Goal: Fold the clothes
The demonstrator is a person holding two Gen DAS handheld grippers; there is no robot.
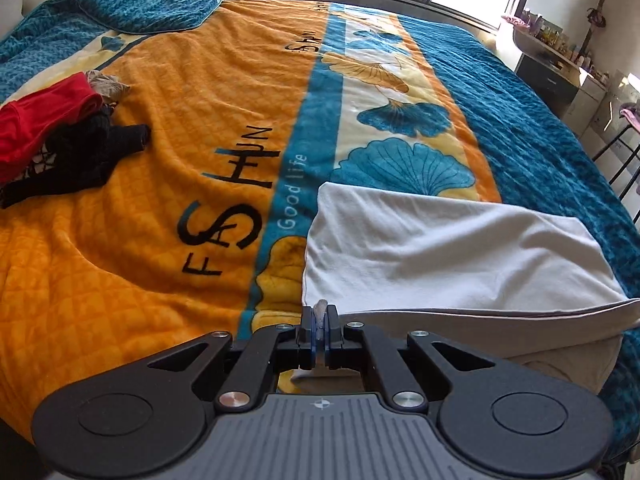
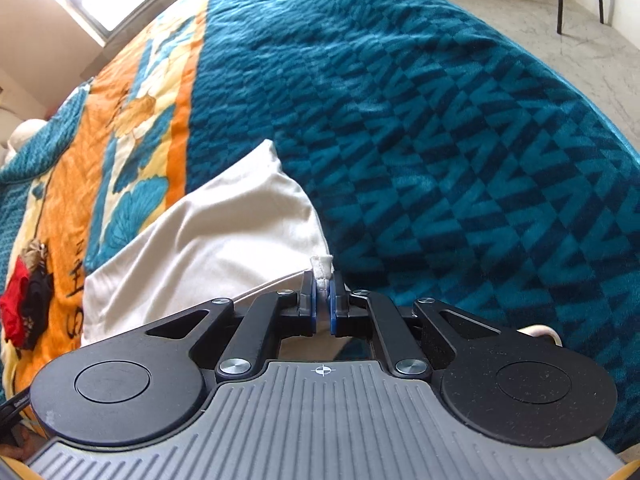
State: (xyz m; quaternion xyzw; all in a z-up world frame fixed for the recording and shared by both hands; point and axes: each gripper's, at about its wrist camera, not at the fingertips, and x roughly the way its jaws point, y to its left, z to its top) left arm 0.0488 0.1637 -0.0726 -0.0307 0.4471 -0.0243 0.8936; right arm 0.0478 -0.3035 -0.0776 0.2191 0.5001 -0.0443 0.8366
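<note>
White cotton garment (image 1: 440,248) lay on the bed; we clamped left gripper (image 1: 320,314) and right gripper (image 2: 323,280) on its edge, ready for folding

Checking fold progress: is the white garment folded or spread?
Folded over: white garment shows a doubled edge, pinched by left tongs and right tongs.

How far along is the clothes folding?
Early on. Nothing looks finished yet. In hand: the white garment, pinched at its near edge by the left gripper and right gripper. Left: a heap of red and black clothes still unfolded on the blanket.
</note>
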